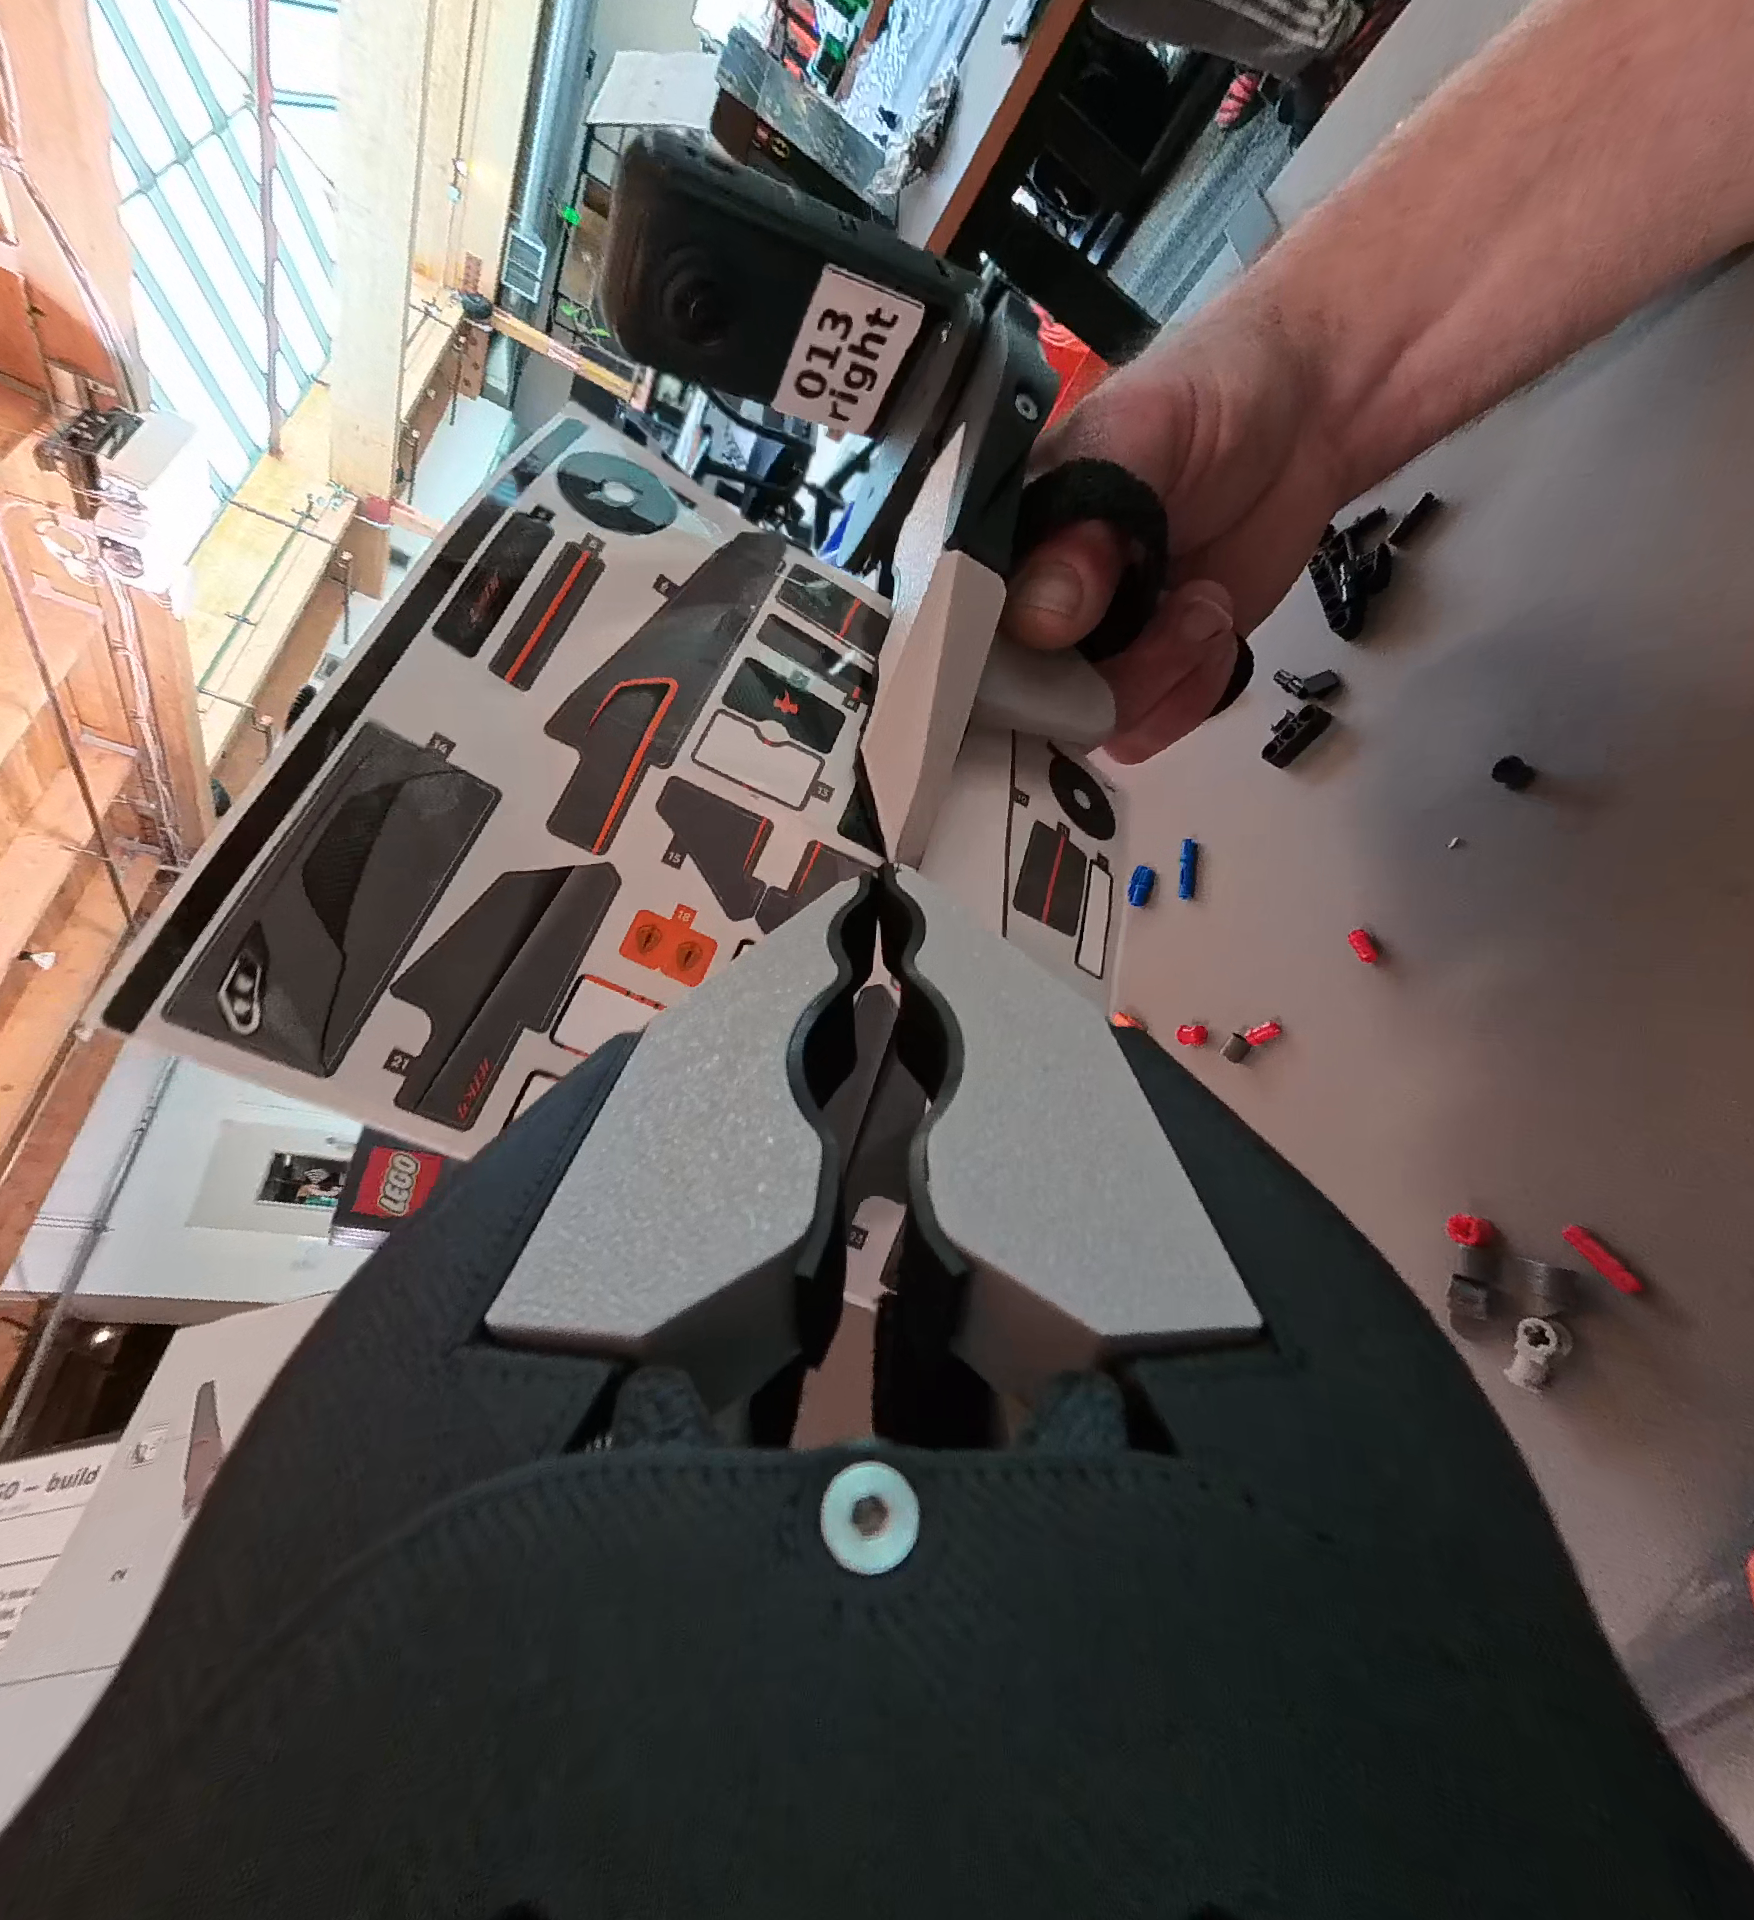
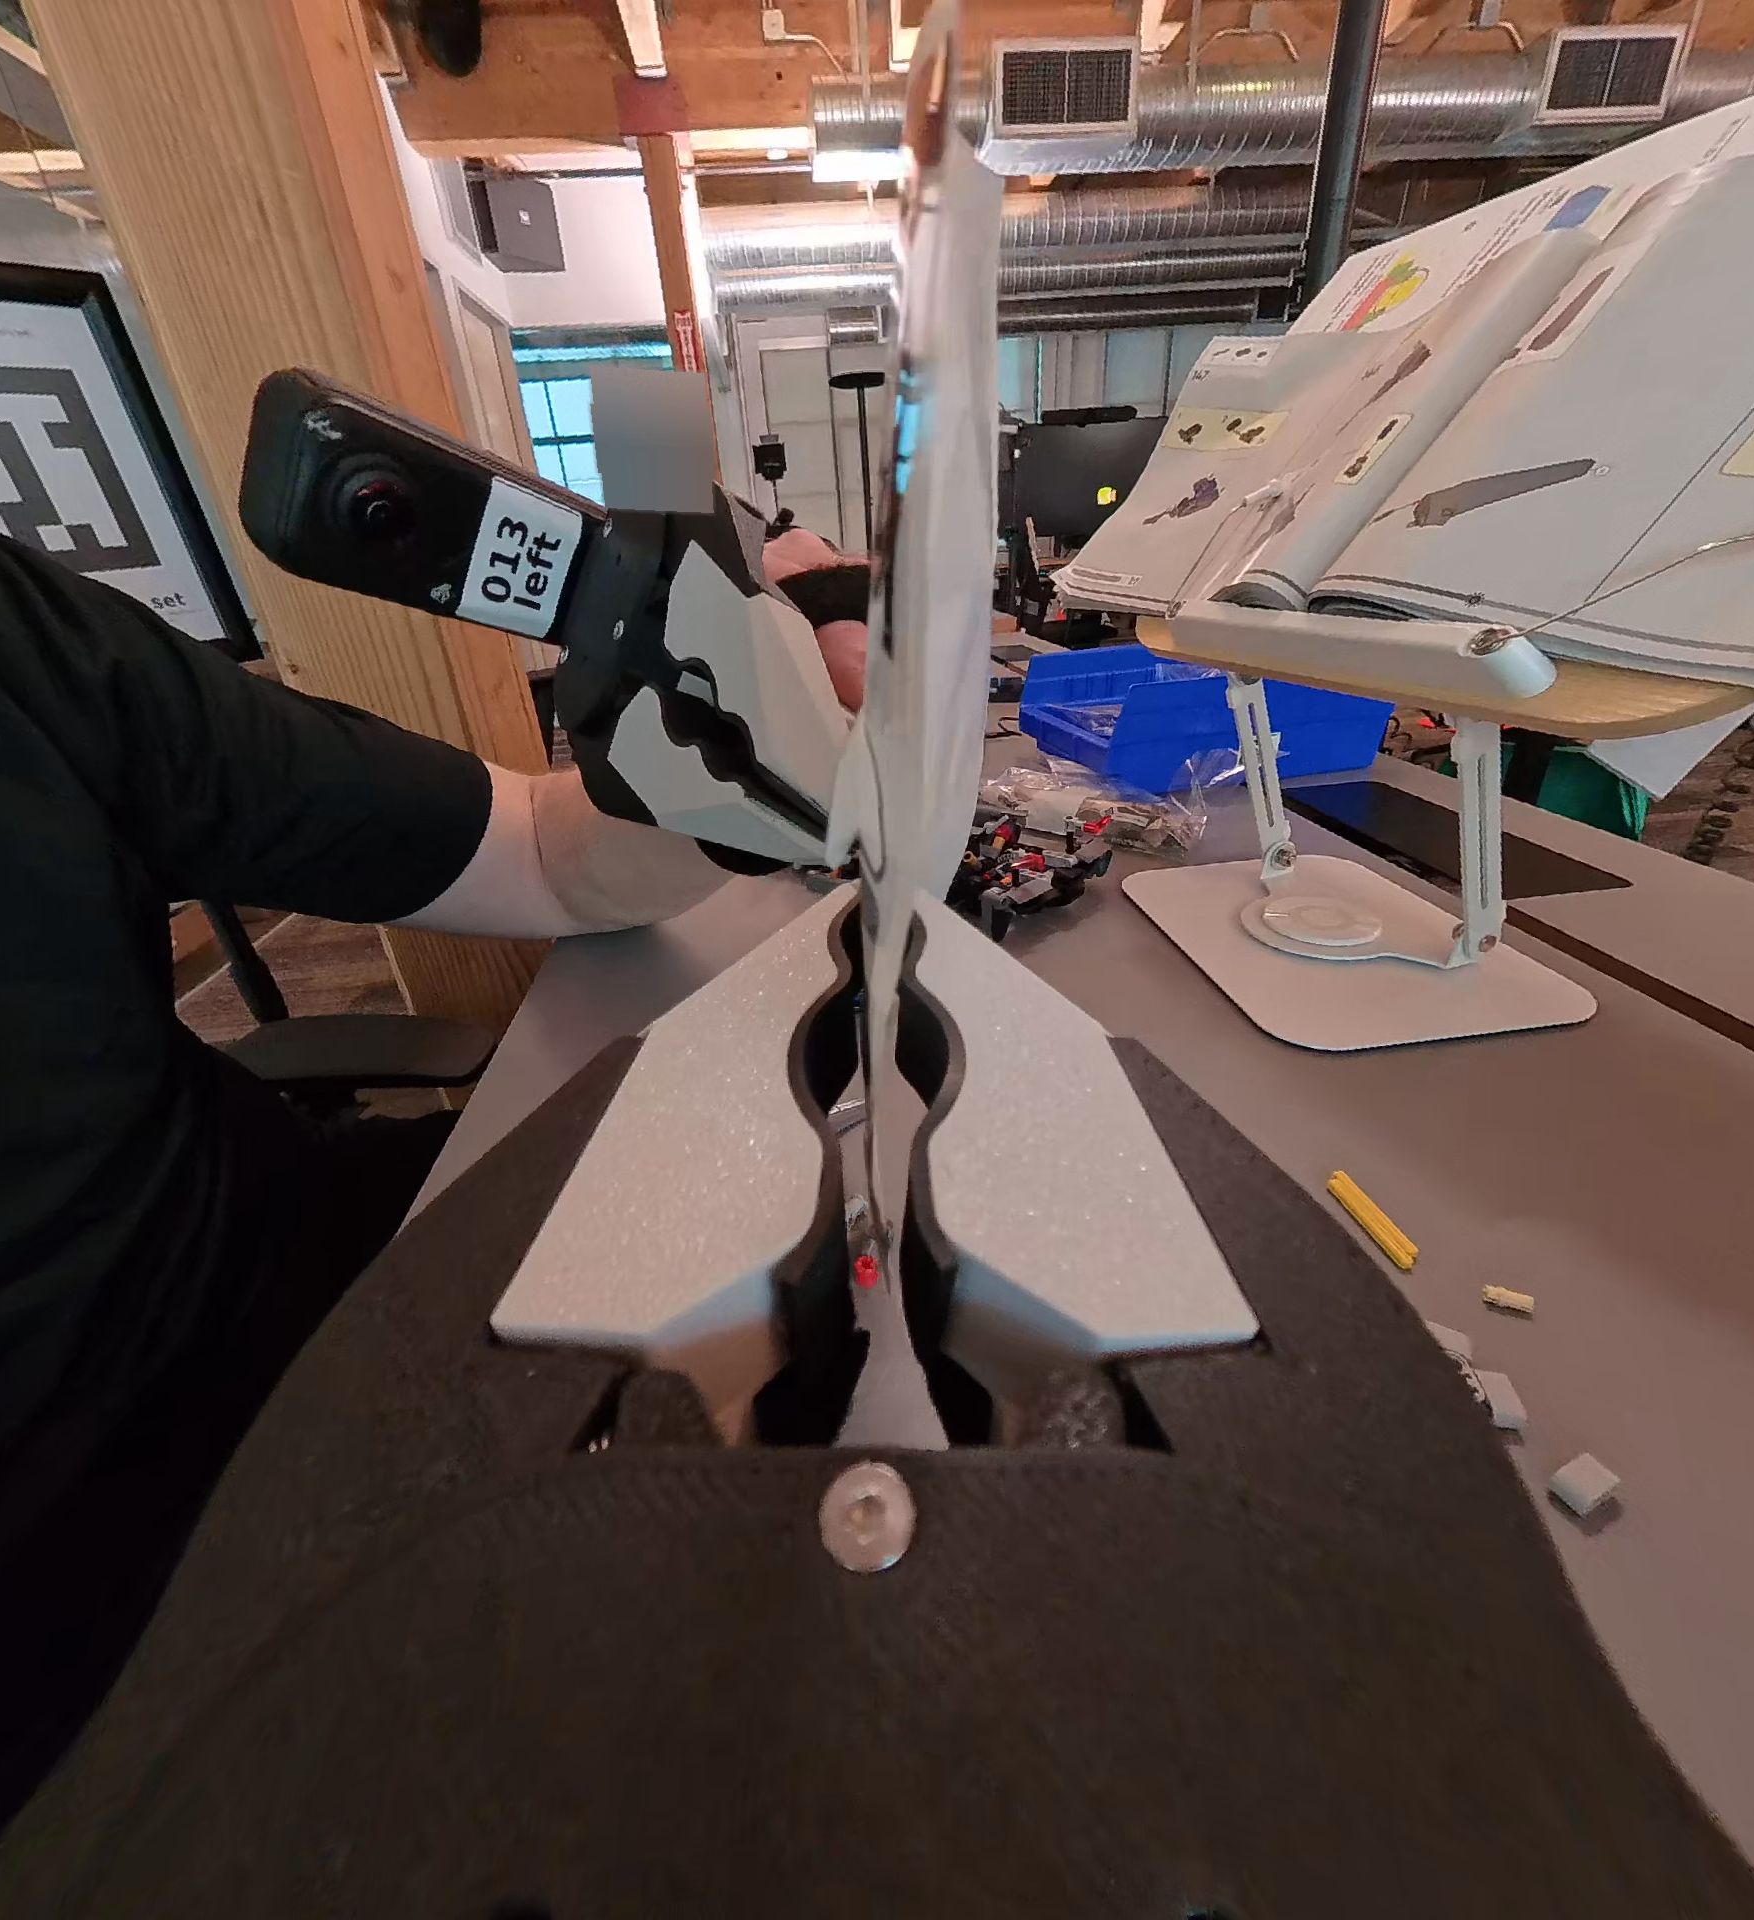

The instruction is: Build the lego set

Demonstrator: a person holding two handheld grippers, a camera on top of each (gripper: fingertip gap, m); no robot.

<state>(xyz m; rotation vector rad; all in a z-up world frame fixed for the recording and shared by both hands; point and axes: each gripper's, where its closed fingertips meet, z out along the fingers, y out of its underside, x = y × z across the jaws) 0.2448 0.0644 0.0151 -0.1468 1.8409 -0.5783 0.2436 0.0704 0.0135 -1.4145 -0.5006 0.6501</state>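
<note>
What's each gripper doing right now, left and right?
Left gripper: closed on the sticker sheet.
Right gripper: closed on the same sheet, seen edge-on in its view.

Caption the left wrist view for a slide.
Both grippers, left and right, pinch a sticker sheet held above a grey table scattered with small Lego pieces.

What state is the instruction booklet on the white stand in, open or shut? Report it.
Open: the white instruction booklet lies spread on the white stand, pages showing either side of its spine.
</note>
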